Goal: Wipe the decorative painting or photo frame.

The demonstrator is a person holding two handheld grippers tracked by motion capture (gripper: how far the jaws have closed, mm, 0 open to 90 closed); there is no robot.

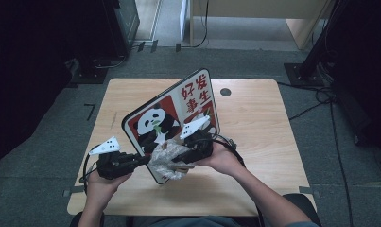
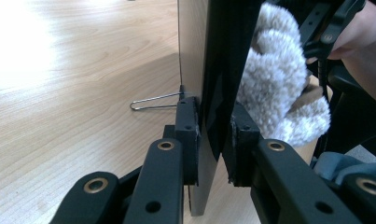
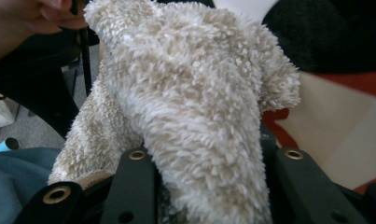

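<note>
Wooden table (image 1: 254, 142) on grey floor, dark gear around the edges. My panda picture board (image 1: 171, 118) stands tilted mid-table, its wire stand (image 2: 153, 101) on the wood. Left gripper (image 1: 143, 161) at 7 o'clock of the board, jaws clamped on its lower edge. Right gripper (image 1: 178, 158) at 6 o'clock, jaws pinching a fluffy cream cloth (image 3: 190, 107) against the board's face

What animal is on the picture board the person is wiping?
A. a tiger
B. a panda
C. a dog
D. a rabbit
B: the high view shows a black-and-white panda printed on the board, which the left gripper holds up by its edge while the right gripper presses a fluffy cloth against it.
</note>
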